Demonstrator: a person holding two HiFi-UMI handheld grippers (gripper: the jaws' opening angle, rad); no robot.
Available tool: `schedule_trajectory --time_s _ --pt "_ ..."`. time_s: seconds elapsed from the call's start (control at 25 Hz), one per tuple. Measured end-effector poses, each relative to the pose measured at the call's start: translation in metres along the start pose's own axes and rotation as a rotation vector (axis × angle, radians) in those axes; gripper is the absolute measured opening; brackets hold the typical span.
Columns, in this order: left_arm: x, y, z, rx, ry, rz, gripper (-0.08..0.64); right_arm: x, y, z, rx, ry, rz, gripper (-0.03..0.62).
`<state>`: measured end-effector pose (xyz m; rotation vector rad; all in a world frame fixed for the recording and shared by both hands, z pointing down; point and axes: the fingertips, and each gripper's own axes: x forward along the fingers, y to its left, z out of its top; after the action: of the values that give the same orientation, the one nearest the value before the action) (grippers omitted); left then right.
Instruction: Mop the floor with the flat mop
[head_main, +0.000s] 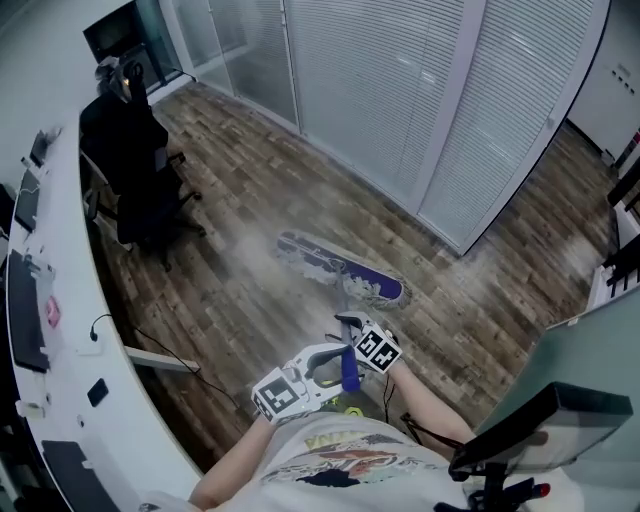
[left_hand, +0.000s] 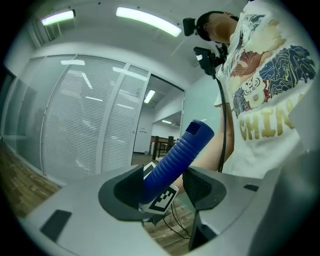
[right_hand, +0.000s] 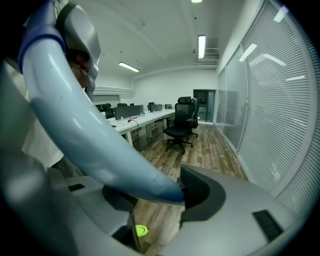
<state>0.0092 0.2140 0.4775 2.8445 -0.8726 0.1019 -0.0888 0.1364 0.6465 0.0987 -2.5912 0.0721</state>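
- The step in hand looked to be the mopping stroke itself. The flat mop (head_main: 343, 268) had its head down flat on the wooden floor (head_main: 250, 190) at mid-frame in the head view, well out in front of the person.
- The left gripper (left_hand: 162, 189) had its jaws closed on the blue ribbed grip (left_hand: 176, 154) at the handle's top end. The right gripper (right_hand: 157, 196) had its jaws clamped on the pale shaft (right_hand: 85, 130) further down towards the head.
- The next move probably called for both holds to stay firm while the head was drawn across unmopped boards. It had to stay flat and clear of the office chair (head_main: 140, 185) and the loose cable (head_main: 150, 340).
- A pale haze lay round the mop head; whether it was wet film or blur could not be told.
- A long white surface (head_main: 70, 300) curved down the left of the frame, and a glass partition with blinds (head_main: 400, 90) closed the upper right. A small green disc (right_hand: 141, 230) lay on the floor near the person.
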Motion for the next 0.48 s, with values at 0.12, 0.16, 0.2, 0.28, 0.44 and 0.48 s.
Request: schedule_trajectory --time_s 0.12,0.16,0.2,0.28,0.44,0.48 --pt "0.009 -0.036 -0.002 0.002 0.001 0.018 0.219 -0.024 0.028 -0.014 -0.027 0.014 0.045 0.195" --pt "0.012 -0.049 -0.005 0.006 0.004 0.019 0.220 -0.031 0.037 -0.019 -0.035 0.013 0.054 0.195" --pt "0.015 -0.060 -0.009 0.010 0.009 0.019 0.221 -0.038 0.044 -0.024 -0.045 0.010 0.059 0.195" --pt "0.022 -0.079 -0.012 0.028 0.014 0.018 0.221 -0.049 0.055 -0.034 -0.076 0.004 0.064 0.195" --pt "0.026 -0.087 -0.020 0.063 0.028 0.033 0.221 -0.051 0.061 -0.044 -0.110 0.014 0.076 0.195" --pt "0.027 -0.085 -0.021 0.075 0.041 0.032 0.221 -0.049 0.060 -0.044 -0.122 0.022 0.081 0.194"
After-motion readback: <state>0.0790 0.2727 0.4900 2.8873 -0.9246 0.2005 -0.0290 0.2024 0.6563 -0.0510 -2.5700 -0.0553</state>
